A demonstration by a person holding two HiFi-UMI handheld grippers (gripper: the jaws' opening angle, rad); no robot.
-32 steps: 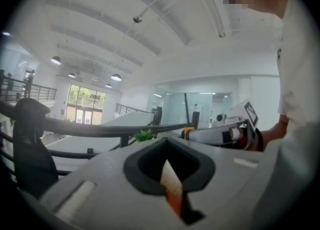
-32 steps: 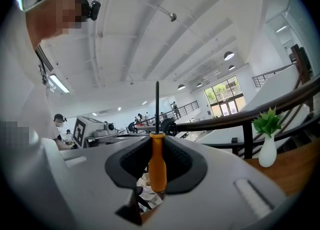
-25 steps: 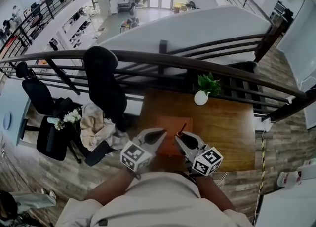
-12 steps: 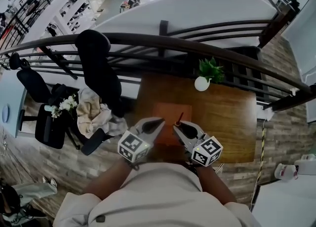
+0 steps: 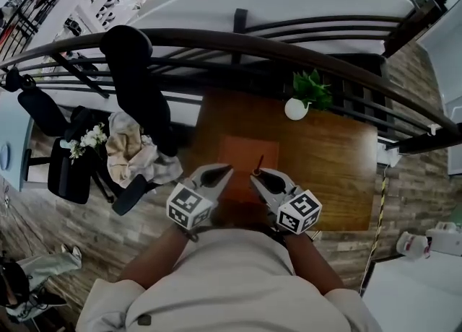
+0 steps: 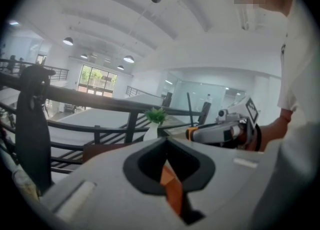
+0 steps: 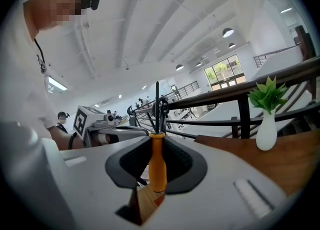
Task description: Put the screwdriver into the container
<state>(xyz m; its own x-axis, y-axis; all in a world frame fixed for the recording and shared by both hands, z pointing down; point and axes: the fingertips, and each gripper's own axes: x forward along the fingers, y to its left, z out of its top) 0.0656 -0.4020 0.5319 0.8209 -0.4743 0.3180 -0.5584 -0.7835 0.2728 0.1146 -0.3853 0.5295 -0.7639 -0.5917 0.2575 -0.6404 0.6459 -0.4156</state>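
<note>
An orange-brown square container [image 5: 244, 156] sits on the wooden table [image 5: 332, 172], just ahead of both grippers. My right gripper [image 5: 258, 177] is shut on the screwdriver [image 7: 158, 166]. Its orange handle stands upright between the jaws and its dark shaft [image 5: 258, 164] points up over the container's near right edge. In the right gripper view the jaws [image 7: 157, 139] clamp the handle from both sides. My left gripper [image 5: 221, 172] hovers beside it at the container's near left edge. Its jaws [image 6: 166, 141] are shut with nothing between them.
A small green plant in a white vase [image 5: 296, 109] stands at the table's far edge. A dark railing [image 5: 216, 42] runs behind the table. A black office chair [image 5: 137, 99] draped with cloth stands to the left. The table's right half [image 5: 339, 186] is bare wood.
Both grippers have come down side by side toward the table and the container. The screwdriver is still upright in the right gripper. The head view has tilted a little.
</note>
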